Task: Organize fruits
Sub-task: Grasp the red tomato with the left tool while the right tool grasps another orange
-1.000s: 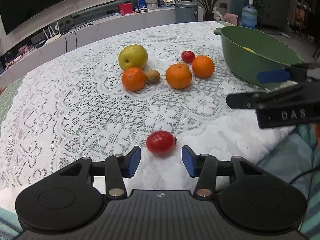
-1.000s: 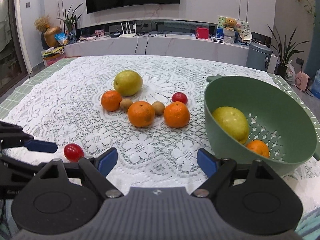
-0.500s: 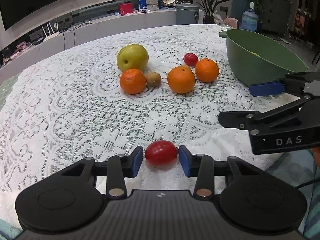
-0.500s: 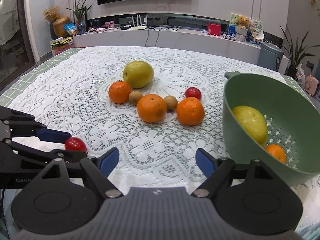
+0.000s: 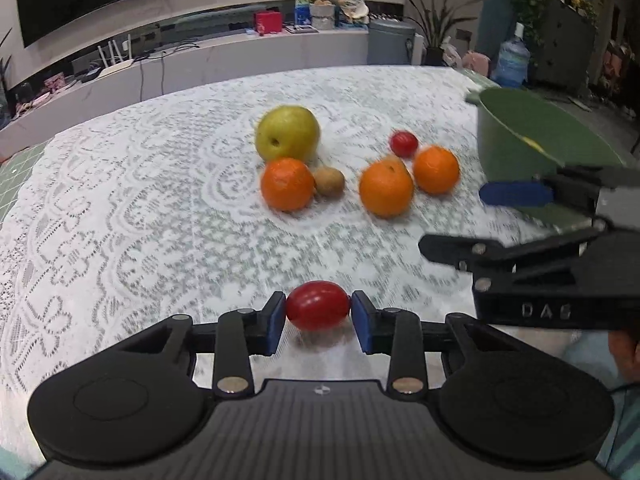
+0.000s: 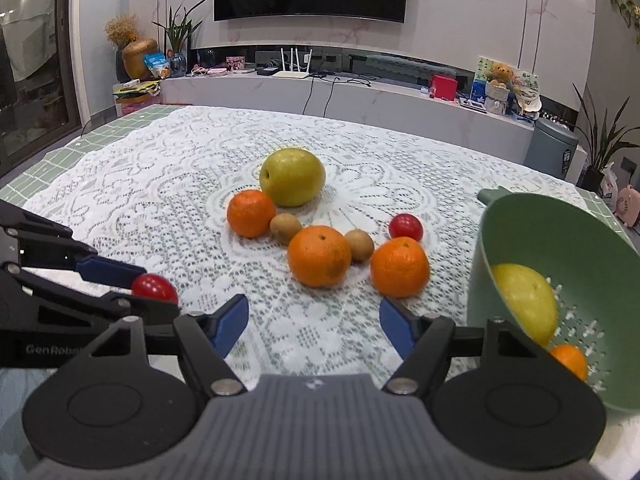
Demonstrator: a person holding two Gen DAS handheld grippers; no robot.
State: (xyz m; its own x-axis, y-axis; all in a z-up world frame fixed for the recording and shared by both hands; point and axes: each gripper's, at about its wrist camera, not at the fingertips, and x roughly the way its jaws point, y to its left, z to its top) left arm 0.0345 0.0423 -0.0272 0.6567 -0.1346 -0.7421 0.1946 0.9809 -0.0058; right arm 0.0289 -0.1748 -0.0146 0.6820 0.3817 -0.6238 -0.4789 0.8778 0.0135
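My left gripper (image 5: pixel 318 322) is shut on a red cherry tomato (image 5: pixel 317 310), held just above the lace tablecloth; it also shows in the right wrist view (image 6: pixel 154 287). My right gripper (image 6: pixel 313 326) is open and empty, and shows at the right in the left wrist view (image 5: pixel 464 224). A green colander (image 6: pixel 560 248) at the right holds a yellow pear (image 6: pixel 524 300) and an orange (image 6: pixel 570 360). On the cloth lie a yellow pear (image 6: pixel 291 176), three oranges (image 6: pixel 319 256), two kiwis (image 6: pixel 285 229) and a second tomato (image 6: pixel 405 227).
The table carries a white lace cloth (image 6: pixel 160 184) over green tiles. A low white TV bench (image 6: pixel 360 96) with clutter stands behind the table. The table's near edge lies below both grippers.
My left gripper closed on the red tomato and lifted it a little off the cloth. My right gripper stayed open and shifted slightly left, so the colander sits further right in its view.
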